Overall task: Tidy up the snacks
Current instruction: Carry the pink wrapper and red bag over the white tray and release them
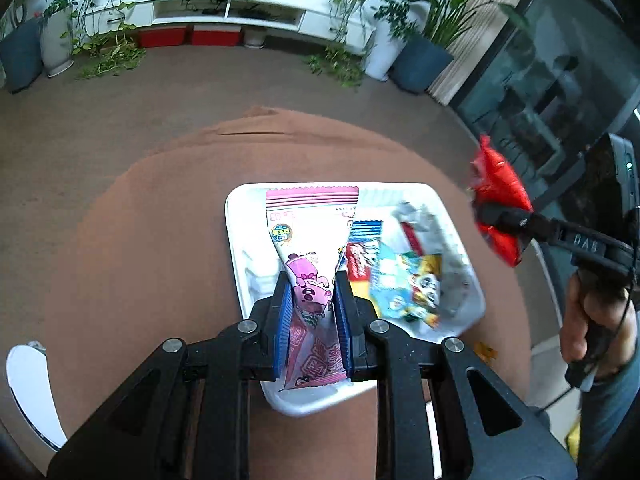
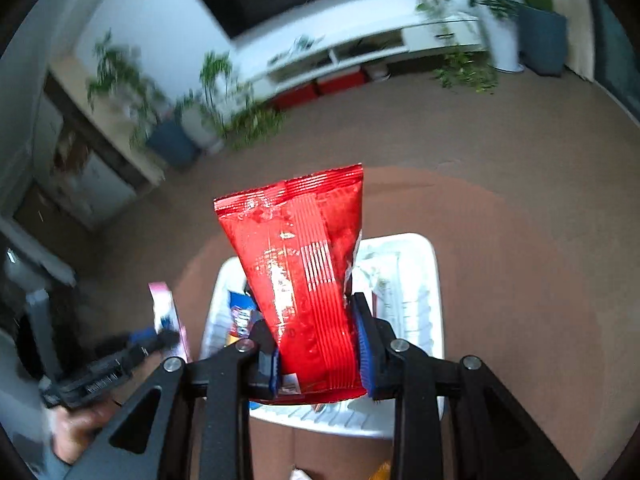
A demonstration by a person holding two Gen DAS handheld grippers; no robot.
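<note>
My left gripper (image 1: 311, 300) is shut on a pink snack packet (image 1: 310, 240) with a cartoon pig, held above a white basket (image 1: 236, 236) on the round brown table. Inside the basket lie several snack packs, among them a blue and yellow one (image 1: 404, 280). My right gripper (image 2: 316, 320) is shut on a red foil bag (image 2: 298, 256), held over the same white basket (image 2: 434, 280). In the left wrist view that red bag (image 1: 498, 200) hangs at the right, pinched by the right gripper (image 1: 504, 216). The pink packet (image 2: 166, 312) shows at the left of the right wrist view.
A white plate edge (image 1: 28, 384) sits at the table's left rim. A yellow wrapper (image 1: 486, 350) lies near the basket's right corner. Beyond the table are brown carpet, potted plants (image 1: 424, 52) and a white TV shelf (image 1: 224, 8). A hand (image 1: 596, 320) grips the right gripper's handle.
</note>
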